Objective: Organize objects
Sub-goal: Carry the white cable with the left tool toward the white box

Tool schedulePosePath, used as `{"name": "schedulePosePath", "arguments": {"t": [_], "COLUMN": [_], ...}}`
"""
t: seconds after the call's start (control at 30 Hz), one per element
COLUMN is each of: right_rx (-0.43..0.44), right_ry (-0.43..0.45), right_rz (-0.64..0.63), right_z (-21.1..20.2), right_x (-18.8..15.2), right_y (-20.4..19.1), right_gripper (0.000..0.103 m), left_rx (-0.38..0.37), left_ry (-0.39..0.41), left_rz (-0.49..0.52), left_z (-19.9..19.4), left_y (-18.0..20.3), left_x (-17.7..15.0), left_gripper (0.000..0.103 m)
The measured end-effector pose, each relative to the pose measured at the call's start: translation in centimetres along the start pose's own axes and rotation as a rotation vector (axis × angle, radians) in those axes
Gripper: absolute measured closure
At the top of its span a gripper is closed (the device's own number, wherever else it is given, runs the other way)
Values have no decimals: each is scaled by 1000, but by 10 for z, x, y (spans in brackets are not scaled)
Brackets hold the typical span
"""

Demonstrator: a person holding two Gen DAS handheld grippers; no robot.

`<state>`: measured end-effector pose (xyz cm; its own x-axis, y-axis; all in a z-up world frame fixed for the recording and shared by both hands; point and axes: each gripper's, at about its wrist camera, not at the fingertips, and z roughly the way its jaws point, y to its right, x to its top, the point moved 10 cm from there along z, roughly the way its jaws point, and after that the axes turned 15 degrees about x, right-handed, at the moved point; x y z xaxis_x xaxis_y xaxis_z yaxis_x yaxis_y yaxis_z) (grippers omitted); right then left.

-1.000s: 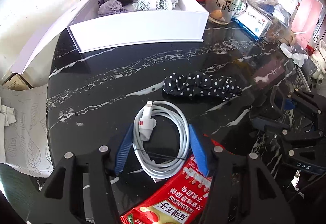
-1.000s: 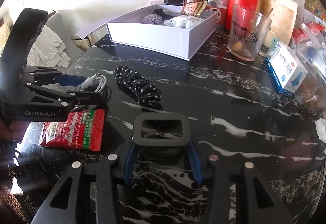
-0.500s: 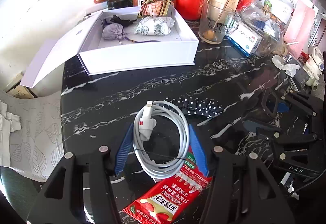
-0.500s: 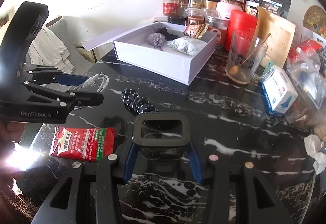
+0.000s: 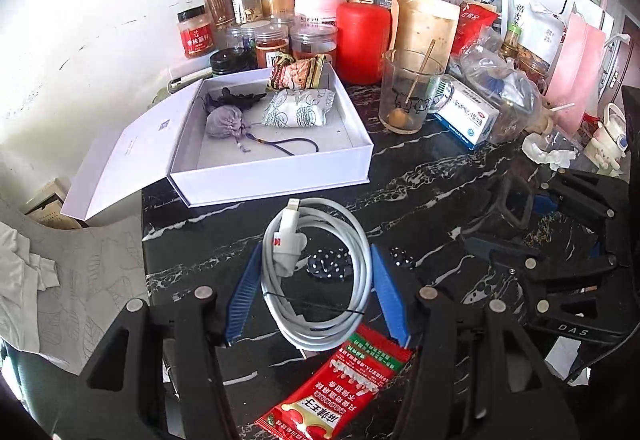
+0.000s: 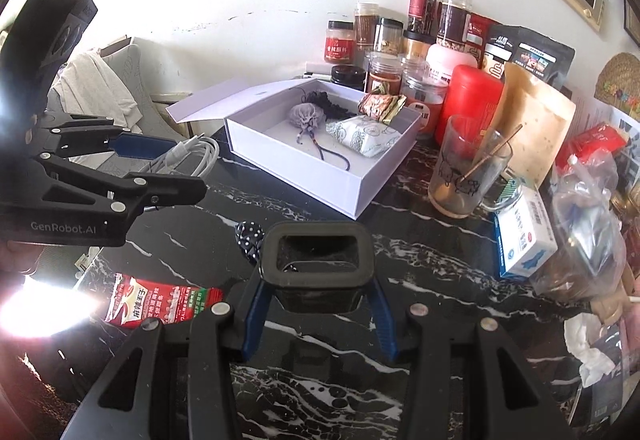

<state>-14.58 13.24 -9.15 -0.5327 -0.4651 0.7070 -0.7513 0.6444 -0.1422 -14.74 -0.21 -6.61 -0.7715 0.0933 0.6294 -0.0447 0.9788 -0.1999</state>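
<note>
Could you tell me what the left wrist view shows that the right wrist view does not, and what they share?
Only the left wrist view shows the left gripper head-on, clamping the coiled white charging cable from both sides. Only the right wrist view shows the right gripper head-on, holding the black rectangular rubber ring. Both show the open white cardboard box, the red snack packet and the black polka-dot fabric scrunchie on the black marble table.

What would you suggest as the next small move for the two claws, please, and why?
Probably carry both forward to the open white box and lower them in. The left claw grips a coiled white cable, the right claw a black rectangular ring, both clear of the table, and the box has free floor.
</note>
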Motion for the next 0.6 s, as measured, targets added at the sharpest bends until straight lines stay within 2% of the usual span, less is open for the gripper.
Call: {"name": "schedulePosePath", "arguments": {"t": [0.6], "right_rx": [9], "right_ry": [50], "right_rz": [-72], "right_z": [-4], "right_x": [60], "right_y": [13], "right_gripper": [57], "left_rx": [-3], "left_ry": [44], "left_rz": [29], "left_z": [1], "left_y": [-7], "left_x": [60], "left_gripper": [50]}}
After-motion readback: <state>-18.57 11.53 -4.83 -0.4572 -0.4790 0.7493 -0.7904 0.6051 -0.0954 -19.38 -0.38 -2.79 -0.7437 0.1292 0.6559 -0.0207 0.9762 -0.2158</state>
